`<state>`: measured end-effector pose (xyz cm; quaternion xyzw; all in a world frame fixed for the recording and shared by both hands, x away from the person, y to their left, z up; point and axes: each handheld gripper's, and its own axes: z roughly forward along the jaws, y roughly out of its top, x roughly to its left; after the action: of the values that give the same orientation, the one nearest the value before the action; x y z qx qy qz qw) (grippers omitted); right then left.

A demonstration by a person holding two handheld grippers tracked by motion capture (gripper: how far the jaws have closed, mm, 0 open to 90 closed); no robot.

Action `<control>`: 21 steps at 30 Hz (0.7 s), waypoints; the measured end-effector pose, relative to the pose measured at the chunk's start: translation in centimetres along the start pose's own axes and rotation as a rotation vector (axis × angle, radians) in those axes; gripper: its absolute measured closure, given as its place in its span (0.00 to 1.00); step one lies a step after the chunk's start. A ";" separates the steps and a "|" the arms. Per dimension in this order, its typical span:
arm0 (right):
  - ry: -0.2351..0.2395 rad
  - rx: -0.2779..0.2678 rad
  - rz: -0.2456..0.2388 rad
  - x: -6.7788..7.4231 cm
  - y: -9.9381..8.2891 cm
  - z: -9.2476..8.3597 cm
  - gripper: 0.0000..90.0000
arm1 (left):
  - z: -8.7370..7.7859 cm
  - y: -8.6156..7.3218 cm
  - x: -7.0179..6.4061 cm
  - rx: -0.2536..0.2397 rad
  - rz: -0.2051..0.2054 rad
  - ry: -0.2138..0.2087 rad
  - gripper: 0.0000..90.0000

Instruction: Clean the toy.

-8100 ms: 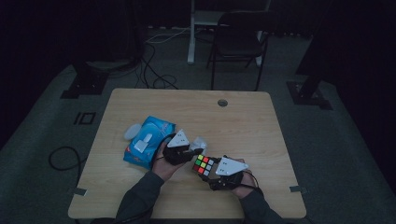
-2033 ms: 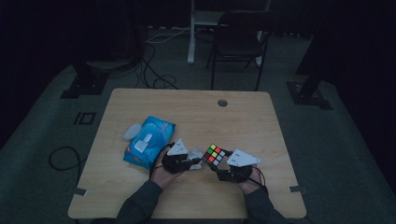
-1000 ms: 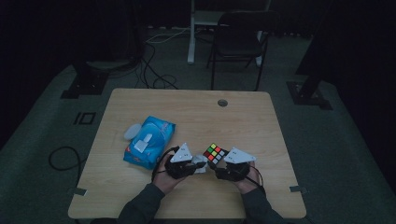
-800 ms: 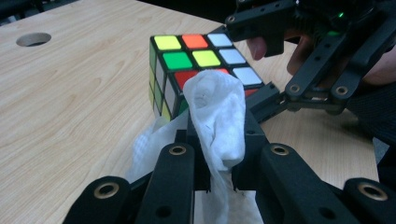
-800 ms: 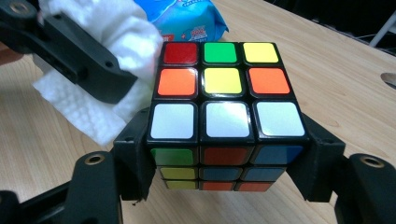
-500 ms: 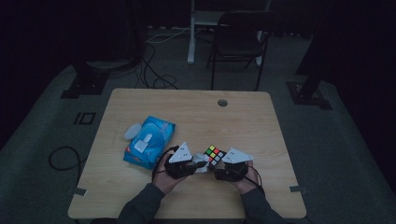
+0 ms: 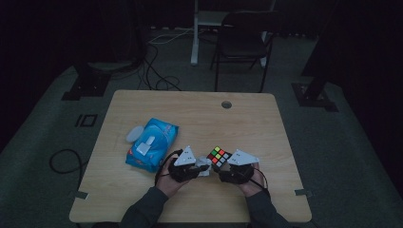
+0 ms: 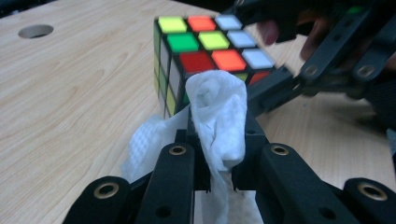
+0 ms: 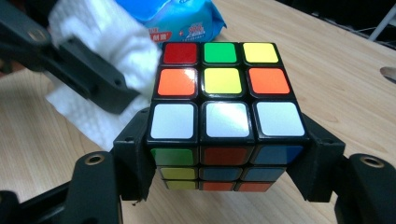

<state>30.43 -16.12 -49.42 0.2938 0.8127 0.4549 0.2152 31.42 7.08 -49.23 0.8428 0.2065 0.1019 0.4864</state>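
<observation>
A scrambled colour cube (image 7: 218, 156) is held just above the table, and my right gripper (image 7: 224, 164) is shut on it. In the right gripper view the two jaws clamp the cube (image 9: 223, 100) on its left and right sides, the top face showing red, green, yellow, orange and white stickers. My left gripper (image 8: 219, 135) is shut on a bunched white wipe (image 8: 219, 116). The wipe presses against the cube's (image 8: 205, 46) near side, at its lower edge. In the high view the left gripper (image 7: 200, 167) sits just left of the cube, the wipe (image 7: 204, 167) between them.
A blue wet-wipes pack (image 7: 152, 144) lies left of my hands, with a small white object (image 7: 134, 133) beside it. A cable hole (image 7: 226, 104) sits in the table's far side. A dark chair (image 7: 247, 42) and cables stand beyond the table.
Over the last seconds the right gripper has brought the cube up and right, and the left gripper with the wipe has come from the pack to the cube's side. Little has moved in the last second.
</observation>
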 end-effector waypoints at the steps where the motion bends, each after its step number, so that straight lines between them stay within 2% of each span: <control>1: 0.002 -0.006 0.002 0.0 0.1 -0.1 0.38 | 0.1 -0.1 0.0 0.002 -0.004 0.000 0.91; 6: 0.001 -0.009 0.015 -0.1 0.2 -0.2 0.38 | 0.9 -0.7 0.0 0.023 -0.013 -0.003 0.91; 21: -0.007 0.001 0.051 -0.2 0.5 0.0 0.38 | 2.3 -1.0 -1.4 0.049 0.008 -0.038 0.91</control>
<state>30.72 -16.04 -48.95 0.3160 0.8043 0.4589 0.2064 30.79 5.12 -51.18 0.8572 0.1966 0.0829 0.4688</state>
